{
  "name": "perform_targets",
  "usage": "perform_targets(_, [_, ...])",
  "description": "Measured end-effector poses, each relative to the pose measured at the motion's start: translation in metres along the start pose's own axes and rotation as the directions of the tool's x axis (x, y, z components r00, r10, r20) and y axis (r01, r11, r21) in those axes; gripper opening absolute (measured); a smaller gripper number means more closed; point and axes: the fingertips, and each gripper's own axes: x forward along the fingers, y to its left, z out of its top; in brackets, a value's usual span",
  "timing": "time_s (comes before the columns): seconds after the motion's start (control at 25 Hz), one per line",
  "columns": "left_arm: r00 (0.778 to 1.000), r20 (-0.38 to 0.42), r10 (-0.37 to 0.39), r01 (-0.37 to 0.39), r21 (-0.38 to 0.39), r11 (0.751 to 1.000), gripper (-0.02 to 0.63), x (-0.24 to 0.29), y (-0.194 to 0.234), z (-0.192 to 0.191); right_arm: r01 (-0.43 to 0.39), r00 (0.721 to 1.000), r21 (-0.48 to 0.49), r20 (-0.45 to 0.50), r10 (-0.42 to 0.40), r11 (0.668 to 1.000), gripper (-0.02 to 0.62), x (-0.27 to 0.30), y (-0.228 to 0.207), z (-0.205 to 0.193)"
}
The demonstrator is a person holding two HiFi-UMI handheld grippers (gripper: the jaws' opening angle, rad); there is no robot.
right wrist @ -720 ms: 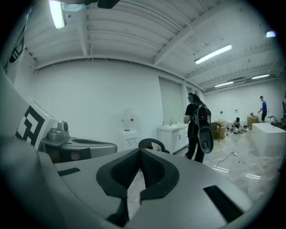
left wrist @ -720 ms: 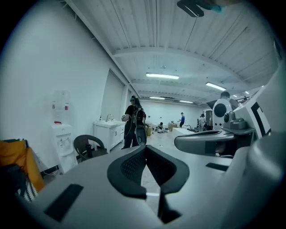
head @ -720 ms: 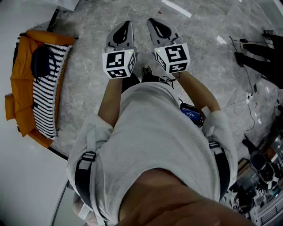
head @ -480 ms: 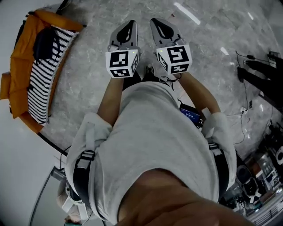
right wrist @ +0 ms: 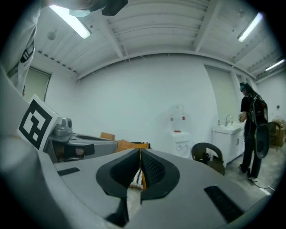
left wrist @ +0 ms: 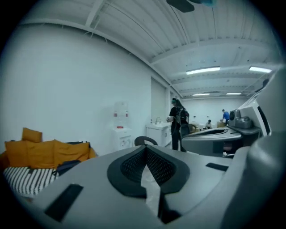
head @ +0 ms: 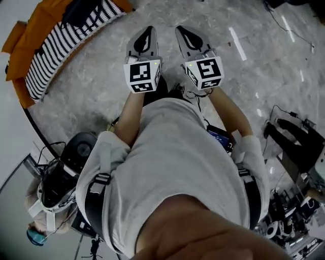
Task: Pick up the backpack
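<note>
Well, a big white room with a grey stone floor [head: 101, 91], shiny and streaked with pale lines. Against the plain white wall [left wrist: 67, 89], an orange sofa [head: 23, 33]. Spread on the sofa, a black-and-white striped cloth [head: 61, 43]. On that cloth, next to the sofa's orange cushions, the backpack [head: 85, 11], dark and slumped. Not picked up yet, and touched by nothing.

Well apart from the sofa, over bare floor, the left gripper [head: 147, 33] and the right gripper [head: 185, 33], held side by side, the left one on the sofa's side. Left jaws pressed tight together, with nothing held. Right jaws tight together too, tips touching, nothing between them. Only a thin strip of the sofa and its stripes seen through the slit below the right jaws.

Past the sofa along the same wall, a white water cooler [left wrist: 120, 132], then a dark round-backed chair [left wrist: 144, 140], then a white counter [left wrist: 157, 129]. At that counter, far from the sofa, a person in black [left wrist: 177, 123], standing. Farther from the sofa still, more people [left wrist: 225, 115], too small to make out well. Overhead, a white ribbed ceiling [left wrist: 134, 36] with long strip lights [left wrist: 203, 70]. On the floor far across from the sofa, thin black cables [head: 284, 25]. Not far from the sofa's near end, another person [head: 48, 203], seen from above, under dark head gear.
</note>
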Motion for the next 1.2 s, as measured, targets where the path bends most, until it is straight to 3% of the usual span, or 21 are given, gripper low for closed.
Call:
perform_targets(0.12, [0.992, -0.009, 0.129, -0.129, -0.02, 0.991, 0.012, -0.018, 0.052, -0.01, -0.103, 0.995, -0.025, -0.009, 0.103, 0.994, 0.038, 0.039, 0.034, 0.001])
perform_targets(0.36, [0.974, -0.044, 0.221, -0.224, -0.078, 0.971, 0.012, -0.045, 0.139, -0.03, -0.216, 0.975, -0.051, -0.057, 0.214, 0.975, 0.039, 0.106, 0.104, 0.0])
perform_targets(0.8, [0.979, -0.032, 0.201, -0.203, -0.077, 0.976, 0.012, -0.031, 0.247, -0.009, -0.292, 0.946, -0.043, -0.161, 0.282, 0.955, 0.039, 0.2, 0.163, 0.003])
perform_targets(1.04, [0.971, -0.076, 0.228, -0.235, -0.103, 0.966, 0.012, -0.03, 0.297, -0.028, -0.352, 0.925, -0.063, -0.178, 0.336, 0.934, 0.04, 0.243, 0.193, 0.003])
perform_targets(1.2, [0.964, -0.097, 0.246, -0.255, -0.101, 0.962, 0.012, -0.026, 0.331, -0.037, -0.346, 0.922, -0.012, -0.191, 0.337, 0.938, 0.04, 0.281, 0.2, -0.005])
